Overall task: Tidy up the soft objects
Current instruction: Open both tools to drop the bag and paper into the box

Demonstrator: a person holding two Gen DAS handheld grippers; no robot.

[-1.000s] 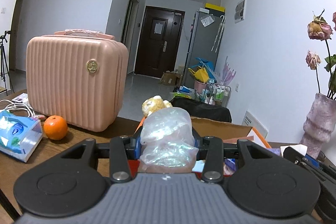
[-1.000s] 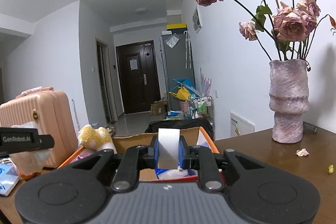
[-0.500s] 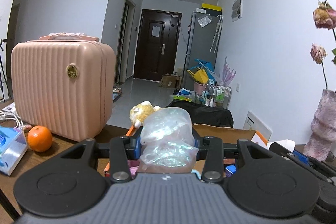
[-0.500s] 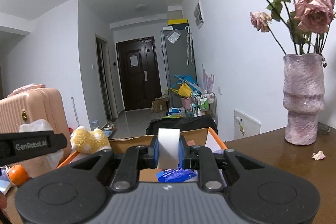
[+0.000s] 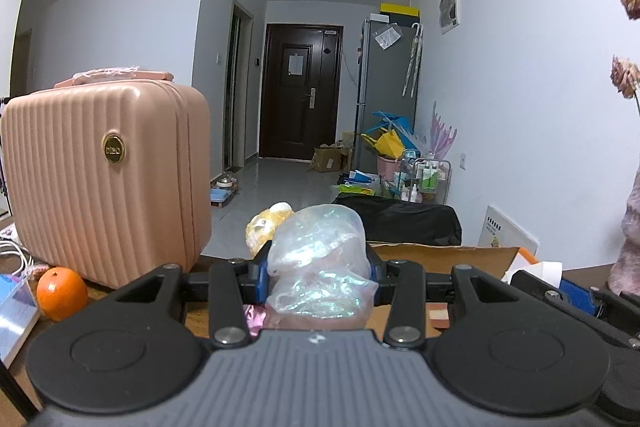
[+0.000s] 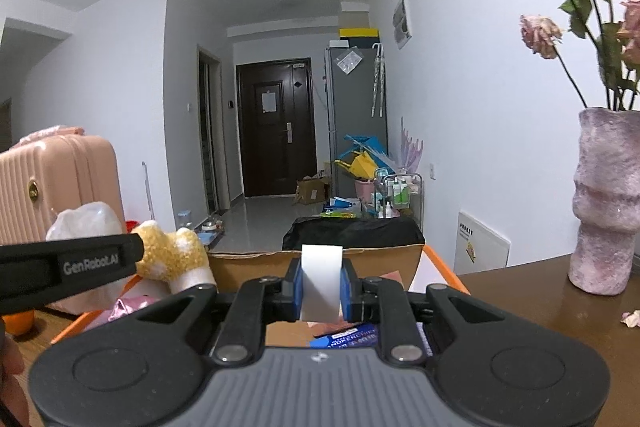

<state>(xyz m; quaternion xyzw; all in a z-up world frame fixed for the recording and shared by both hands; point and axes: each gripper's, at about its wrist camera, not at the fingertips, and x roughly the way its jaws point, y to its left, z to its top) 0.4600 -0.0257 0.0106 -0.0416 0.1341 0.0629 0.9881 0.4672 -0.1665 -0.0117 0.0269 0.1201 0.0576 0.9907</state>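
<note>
At nine o'clock in the left wrist view a ribbed pink hard-shell suitcase [image 5: 108, 183] stands on the brown wooden table [image 5: 200, 311] with a round orange fruit [image 5: 62, 293] at its foot, and at the centre the left gripper [image 5: 318, 277] is clamped on a crumpled clear iridescent plastic bag [image 5: 320, 267], held above the near edge of an open cardboard box [image 5: 440, 253]. In the right wrist view a fluffy yellow plush toy [image 6: 172, 255] sits at nine o'clock on the box's left rim, the right gripper [image 6: 321, 285] at the centre is clamped on a folded white tissue pack [image 6: 321, 279] above the box's interior, and at three o'clock a mottled pink ceramic vase [image 6: 606, 203] of dried roses stands on the table.
</note>
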